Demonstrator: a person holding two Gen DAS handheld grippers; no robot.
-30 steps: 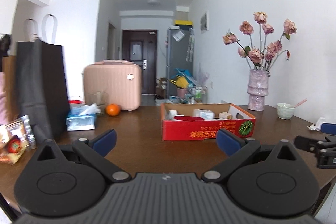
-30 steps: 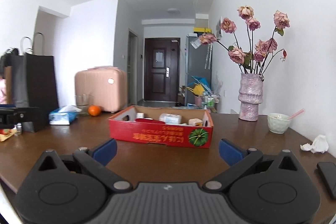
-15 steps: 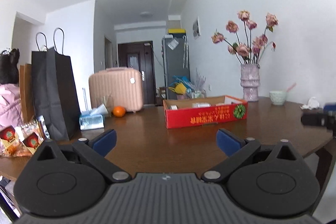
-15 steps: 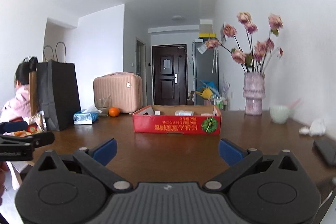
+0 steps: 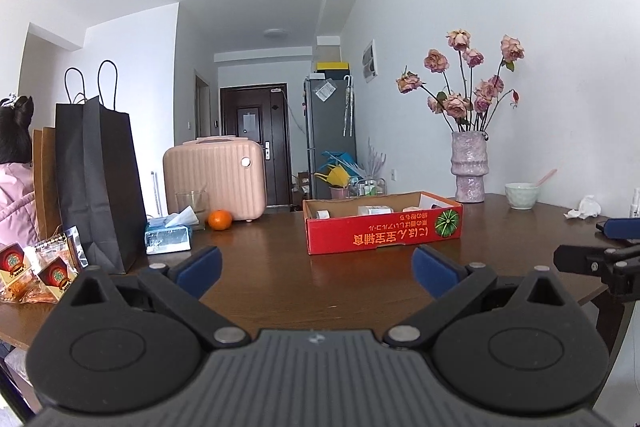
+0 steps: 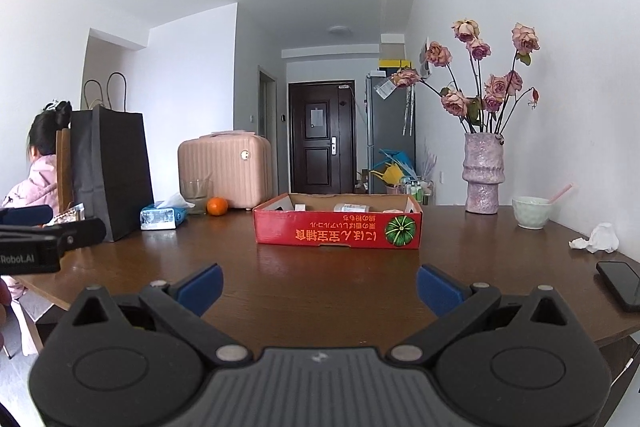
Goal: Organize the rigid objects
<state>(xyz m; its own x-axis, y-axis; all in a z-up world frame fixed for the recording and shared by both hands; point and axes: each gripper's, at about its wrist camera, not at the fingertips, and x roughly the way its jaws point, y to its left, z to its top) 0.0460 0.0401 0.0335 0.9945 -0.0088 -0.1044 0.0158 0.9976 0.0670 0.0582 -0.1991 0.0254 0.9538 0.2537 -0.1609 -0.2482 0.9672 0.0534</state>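
A shallow red cardboard box sits mid-table and holds several small items, among them a white box and a tape roll. My left gripper is open and empty, low over the table's near edge, well short of the box. My right gripper is open and empty, likewise short of the box. Each gripper shows at the edge of the other's view: the right one in the left wrist view, the left one in the right wrist view.
On the wooden table: black paper bag, tissue pack, glass, orange, pink case, snack packets, flower vase, green bowl, crumpled tissue, phone. A person sits at left.
Both grippers have pulled back and lowered from the box, which now looks smaller and farther. The views tilted up, showing more ceiling. Both jaws stay open.
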